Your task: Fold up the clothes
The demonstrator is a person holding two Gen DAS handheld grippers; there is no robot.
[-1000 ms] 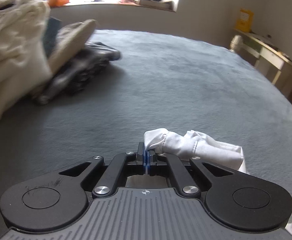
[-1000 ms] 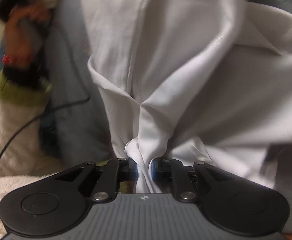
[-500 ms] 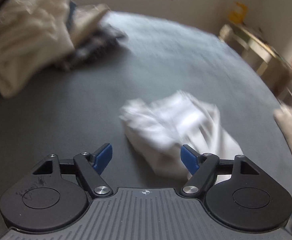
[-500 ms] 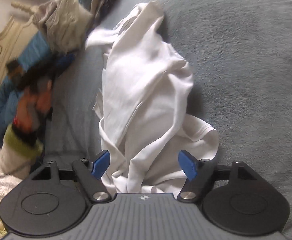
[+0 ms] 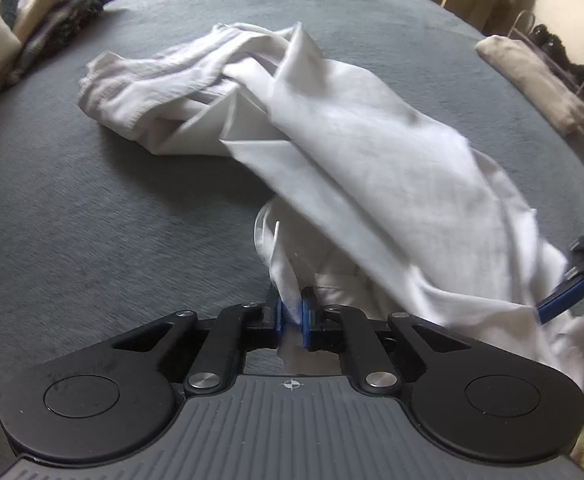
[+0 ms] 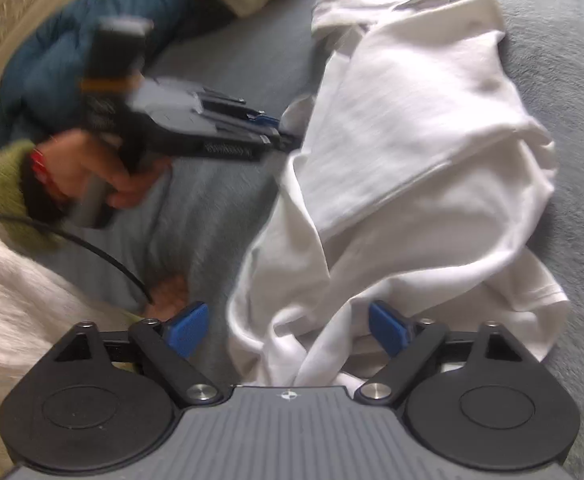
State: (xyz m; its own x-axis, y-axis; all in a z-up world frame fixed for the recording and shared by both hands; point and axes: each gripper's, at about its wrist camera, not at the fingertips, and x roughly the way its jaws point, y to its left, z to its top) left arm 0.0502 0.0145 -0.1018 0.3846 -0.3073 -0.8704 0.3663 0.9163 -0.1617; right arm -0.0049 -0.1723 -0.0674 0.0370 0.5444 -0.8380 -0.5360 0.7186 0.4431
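my left gripper point(image 5: 291, 316) pinches a fold of the white shirt point(image 5: 331, 132) crumpled on the grey bed point(image 5: 92, 220); my right gripper point(image 6: 288, 326) is closing around another bunch, pads not yet pressing, and should seize an edge, not a wad

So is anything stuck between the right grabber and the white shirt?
No, nothing visible is in the way. A twist of the white shirt already lies between the blue pads of the right gripper, whose jaws are closing. The left gripper is pinching another fold of it.
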